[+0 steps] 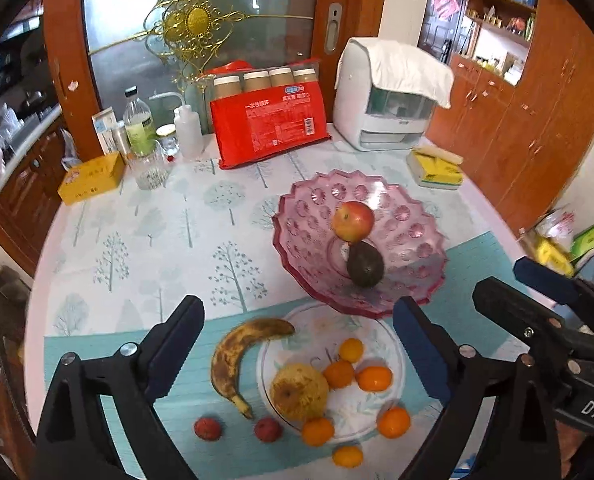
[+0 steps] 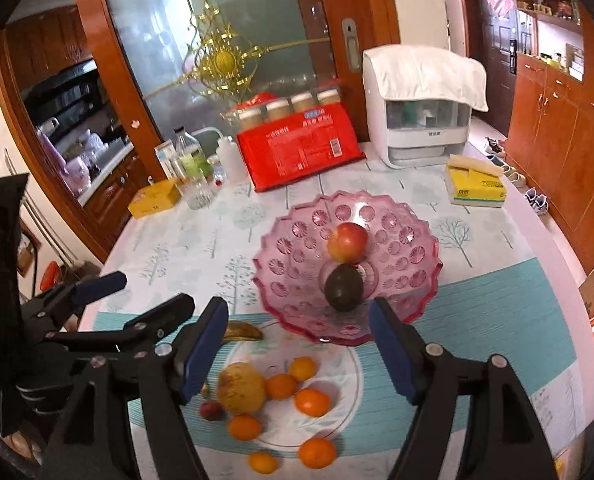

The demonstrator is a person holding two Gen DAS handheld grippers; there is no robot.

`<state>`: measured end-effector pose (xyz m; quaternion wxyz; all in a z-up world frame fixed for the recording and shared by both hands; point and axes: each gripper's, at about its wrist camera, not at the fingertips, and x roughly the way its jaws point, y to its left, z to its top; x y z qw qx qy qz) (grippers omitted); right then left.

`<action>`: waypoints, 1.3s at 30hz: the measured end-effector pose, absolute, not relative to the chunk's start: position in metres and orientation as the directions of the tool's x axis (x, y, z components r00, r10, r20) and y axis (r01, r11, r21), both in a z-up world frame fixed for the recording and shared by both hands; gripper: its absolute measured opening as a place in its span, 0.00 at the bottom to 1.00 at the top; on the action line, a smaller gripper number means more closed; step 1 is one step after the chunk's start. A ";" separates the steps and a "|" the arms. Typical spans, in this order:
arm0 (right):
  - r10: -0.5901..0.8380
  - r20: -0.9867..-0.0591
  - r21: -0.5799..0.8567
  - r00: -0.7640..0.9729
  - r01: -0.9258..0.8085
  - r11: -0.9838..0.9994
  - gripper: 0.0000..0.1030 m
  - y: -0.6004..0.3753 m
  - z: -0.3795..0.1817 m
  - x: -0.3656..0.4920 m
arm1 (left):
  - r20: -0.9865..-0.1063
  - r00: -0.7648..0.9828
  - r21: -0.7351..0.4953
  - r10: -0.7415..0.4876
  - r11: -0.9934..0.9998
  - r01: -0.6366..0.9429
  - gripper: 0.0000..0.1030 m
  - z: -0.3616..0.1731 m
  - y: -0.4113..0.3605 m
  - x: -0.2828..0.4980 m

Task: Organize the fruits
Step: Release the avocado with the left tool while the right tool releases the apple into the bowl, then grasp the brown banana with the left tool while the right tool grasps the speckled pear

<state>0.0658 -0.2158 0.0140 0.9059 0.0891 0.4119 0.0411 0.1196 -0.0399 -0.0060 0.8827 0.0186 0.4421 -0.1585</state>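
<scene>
On the left, the left gripper [image 1: 297, 340] hangs above the near part of the table [image 1: 145, 240] with its jaws spread wide and nothing between them. Below it lie the loose fruits: two small red fruits [image 1: 207, 428] on the cloth, a spotted banana [image 1: 233, 356] with its tip resting on the rim of the clear plate [image 1: 393, 344], then a yellow pear [image 1: 299, 392] and several mandarins [image 1: 373, 378] on and around that plate. They look like the pile waiting to be sorted, which is probably why both grippers point down at them.

Further back and to the right stands the pink glass bowl [image 1: 297, 216], raised on a foot so that its scalloped edge overhangs the plate's far side. An apple [image 1: 353, 221] and a dark avocado [image 1: 364, 265] already sit in its middle, touching, so the bowl seems to be the goal.

The right gripper [image 2: 297, 348] is also empty, with its jaws partly open, close beside the left one; the two could collide if both reach at once.

Bare cloth lies left of the bowl; boxes and bottles crowd the back edge. The mandarin [image 2: 262, 462] nearest the table's front rim could roll off.
</scene>
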 end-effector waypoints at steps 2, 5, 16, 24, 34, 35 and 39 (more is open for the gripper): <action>0.125 -0.733 0.180 0.668 0.013 0.984 0.71 -0.209 0.019 0.058 | -0.786 0.555 -0.111 -0.271 0.946 0.305 0.94 -0.003 -0.032 0.113; 0.071 -0.727 0.122 0.683 0.027 0.992 0.71 -0.196 0.024 0.044 | -0.777 0.577 -0.073 -0.250 0.947 0.312 0.94 0.000 -0.021 0.099; 0.037 -0.774 0.071 0.632 0.029 0.997 0.71 -0.159 -0.017 0.013 | -0.818 0.529 -0.017 -0.226 0.929 0.369 0.94 -0.031 0.030 0.064; 0.071 -0.828 0.121 0.557 0.054 0.991 0.71 -0.139 -0.063 0.011 | -0.885 0.425 -0.047 -0.191 0.944 0.326 0.94 -0.087 0.066 0.072; 0.098 -0.885 0.155 0.455 0.090 0.984 0.71 -0.122 -0.125 0.043 | -0.910 0.373 -0.062 -0.180 0.950 0.306 0.86 -0.131 0.070 0.126; 0.099 -0.891 0.156 0.444 0.095 0.983 0.71 -0.121 -0.131 0.047 | -0.913 0.365 -0.065 -0.181 0.949 0.308 0.84 -0.136 0.068 0.132; 0.108 -0.912 0.168 0.396 0.119 0.979 0.71 -0.119 -0.152 0.061 | -0.926 0.325 -0.080 -0.191 0.942 0.326 0.81 -0.158 0.056 0.154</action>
